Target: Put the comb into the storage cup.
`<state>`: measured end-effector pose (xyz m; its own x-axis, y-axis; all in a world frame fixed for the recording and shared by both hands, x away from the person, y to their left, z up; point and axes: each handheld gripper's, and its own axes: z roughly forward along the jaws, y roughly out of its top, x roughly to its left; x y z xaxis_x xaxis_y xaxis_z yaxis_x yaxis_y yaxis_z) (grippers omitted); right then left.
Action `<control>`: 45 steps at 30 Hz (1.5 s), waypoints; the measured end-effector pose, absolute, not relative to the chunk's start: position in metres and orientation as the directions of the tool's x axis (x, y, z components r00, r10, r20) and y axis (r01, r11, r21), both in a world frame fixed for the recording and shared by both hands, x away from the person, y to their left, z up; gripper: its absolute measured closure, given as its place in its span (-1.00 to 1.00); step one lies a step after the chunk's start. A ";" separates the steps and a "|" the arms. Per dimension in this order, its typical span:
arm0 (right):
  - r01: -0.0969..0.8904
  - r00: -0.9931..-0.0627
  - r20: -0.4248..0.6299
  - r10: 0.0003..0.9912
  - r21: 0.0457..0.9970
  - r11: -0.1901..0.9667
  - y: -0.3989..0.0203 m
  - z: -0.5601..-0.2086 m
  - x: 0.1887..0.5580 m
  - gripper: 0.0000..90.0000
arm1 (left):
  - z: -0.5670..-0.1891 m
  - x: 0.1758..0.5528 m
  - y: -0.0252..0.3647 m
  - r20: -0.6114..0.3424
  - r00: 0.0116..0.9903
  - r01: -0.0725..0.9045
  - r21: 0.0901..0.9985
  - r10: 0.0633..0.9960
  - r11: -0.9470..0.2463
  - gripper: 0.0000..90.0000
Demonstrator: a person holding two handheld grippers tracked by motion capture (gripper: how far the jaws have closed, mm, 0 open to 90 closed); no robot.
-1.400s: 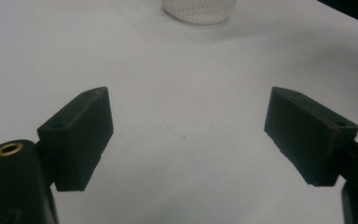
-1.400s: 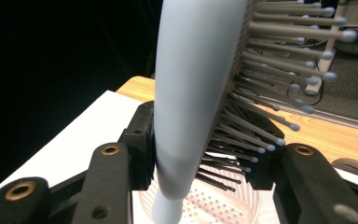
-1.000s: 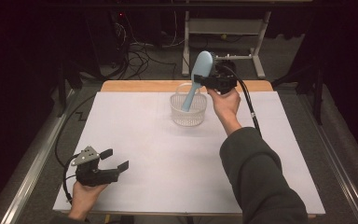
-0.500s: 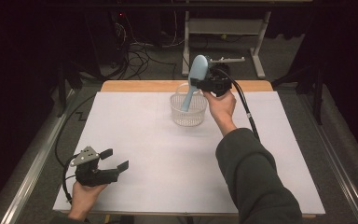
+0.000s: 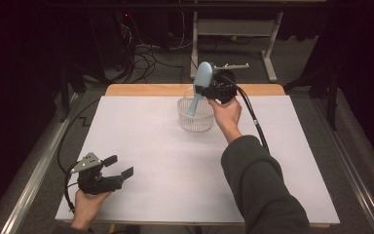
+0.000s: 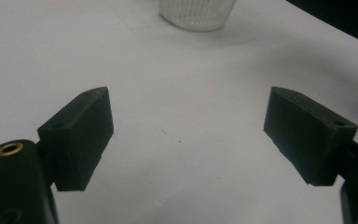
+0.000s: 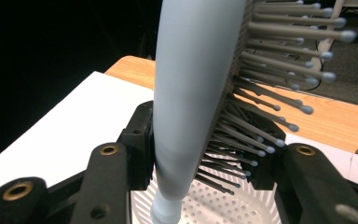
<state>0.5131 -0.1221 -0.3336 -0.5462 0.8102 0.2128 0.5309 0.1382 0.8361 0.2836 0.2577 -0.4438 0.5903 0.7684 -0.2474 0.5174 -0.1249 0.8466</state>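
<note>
Over the clear basket (image 5: 196,117) at the table's (image 5: 141,131) far edge, the right gripper (image 5: 213,89) clamps a blue hairbrush (image 5: 200,83), handle dipping inside.
Bristles show in the right gripper view; the left gripper (image 5: 118,167), well apart, rests with jaws wide and empty.

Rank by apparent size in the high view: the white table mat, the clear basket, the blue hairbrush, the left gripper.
1. White table mat, by far the largest.
2. Left gripper, though nearness to the camera enlarges it.
3. Clear basket and blue hairbrush: too alike to rank.
</note>
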 end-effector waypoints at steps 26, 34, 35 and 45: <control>0.541 -0.537 0.185 0.823 0.824 0.168 -0.114 -0.351 0.512 0.17 | -0.444 0.283 0.256 -0.222 0.596 0.496 0.858 0.771 -0.136 -0.67; 0.541 -0.539 0.179 0.823 0.822 0.176 -0.115 -0.351 0.512 0.16 | -0.444 0.283 0.256 -0.226 0.596 0.498 0.857 0.771 -0.134 -0.67; 0.542 -0.538 0.179 0.824 0.822 0.175 -0.115 -0.352 0.511 0.16 | -0.444 0.283 0.256 -0.223 0.596 0.497 0.857 0.771 -0.136 -0.67; 0.564 -0.526 0.189 0.829 0.807 0.174 -0.123 -0.362 0.510 0.14 | -0.444 0.283 0.255 -0.218 0.591 0.498 0.856 0.776 -0.139 -0.67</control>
